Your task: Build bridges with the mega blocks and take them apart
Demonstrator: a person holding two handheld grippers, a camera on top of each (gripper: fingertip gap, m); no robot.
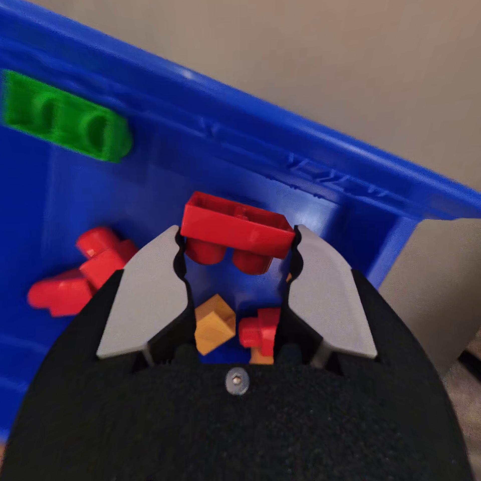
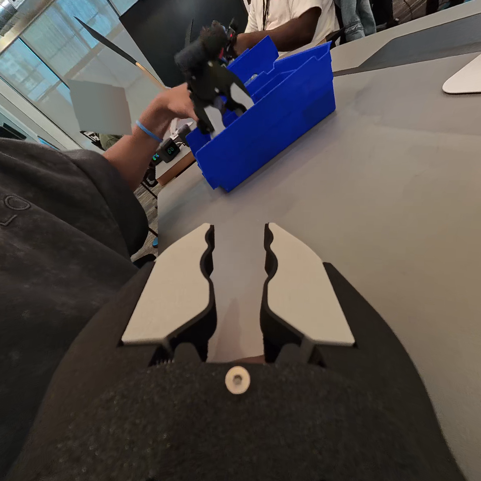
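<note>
My left gripper (image 1: 237, 231) is shut on a red two-stud block (image 1: 235, 230), held by its ends with the studs pointing toward the camera, above the inside of a blue bin (image 1: 234, 145). In the bin lie a green block (image 1: 67, 117), red blocks (image 1: 78, 273), a small red block (image 1: 259, 331) and an orange block (image 1: 213, 324). In the right wrist view my right gripper (image 2: 239, 229) is open and empty over the grey table (image 2: 364, 208). The left gripper (image 2: 216, 104) shows there too, dipped into the blue bin (image 2: 263, 138).
The bin stands at the table's far left edge. A white flat object (image 2: 463, 78) lies at the far right. Another person in a white shirt (image 2: 286, 20) sits behind the bin. My dark sleeve (image 2: 52, 234) fills the left of the right wrist view. About 35 cm separates my left fingertips from my right. To reach the white flat object (image 2: 463, 78) in a straight line is about 30 cm for my left fingers, about 35 cm for my right.
</note>
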